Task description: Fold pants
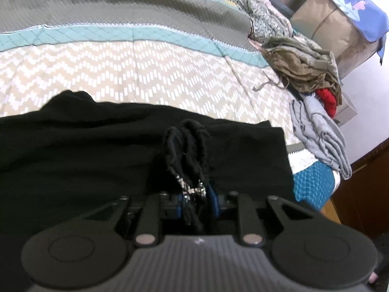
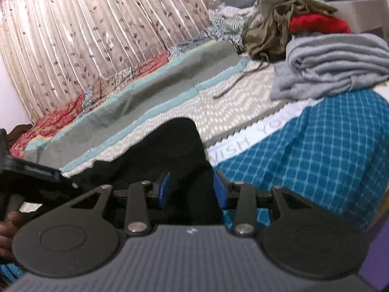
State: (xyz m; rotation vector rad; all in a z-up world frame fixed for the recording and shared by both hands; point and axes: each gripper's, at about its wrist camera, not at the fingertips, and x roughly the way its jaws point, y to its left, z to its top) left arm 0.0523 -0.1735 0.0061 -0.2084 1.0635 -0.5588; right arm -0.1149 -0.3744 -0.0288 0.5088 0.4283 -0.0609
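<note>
Black pants (image 1: 97, 150) lie spread on the bed's patterned quilt (image 1: 145, 73). In the left wrist view my left gripper (image 1: 197, 202) is shut on the pants' waistband, with the black drawstring cords (image 1: 187, 146) bunched between its blue pads. In the right wrist view the pants (image 2: 170, 150) reach up between the fingers of my right gripper (image 2: 192, 189). Its blue pads (image 2: 165, 189) stand apart with black cloth between them, and I see no pinch. The left gripper's body (image 2: 36, 175) shows at the left edge of that view.
A pile of clothes sits at the bed's right side: olive garment (image 1: 299, 65), red cloth (image 1: 325, 99), folded grey garment (image 2: 335, 63). A blue checked cover (image 2: 316, 165) hangs at the bed's near edge. A curtain (image 2: 85, 36) is behind the bed. A cardboard box (image 1: 325, 24) stands beyond.
</note>
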